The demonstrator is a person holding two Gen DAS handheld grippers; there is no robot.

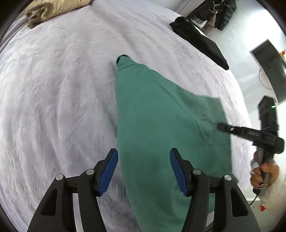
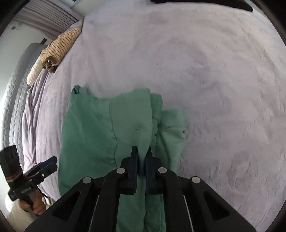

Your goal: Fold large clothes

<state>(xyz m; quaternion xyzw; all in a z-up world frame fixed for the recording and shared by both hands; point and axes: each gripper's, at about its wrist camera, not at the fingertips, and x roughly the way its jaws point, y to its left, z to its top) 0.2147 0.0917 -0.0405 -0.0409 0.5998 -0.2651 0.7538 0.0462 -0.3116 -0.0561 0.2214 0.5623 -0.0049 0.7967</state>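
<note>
The blue-padded fingers of the left gripper are spread wide, with nothing caught between them. Between and ahead of those fingers the green garment is laid out on the pale lilac bedspread, one sleeve reaching away beyond the fingertips. The right gripper is seen pinched narrowly on a raised fold of the garment. A striped beige cloth and a black cloth are lying well beyond the fingers.

Shirt on bed, striped garment behind it at the edge
</note>
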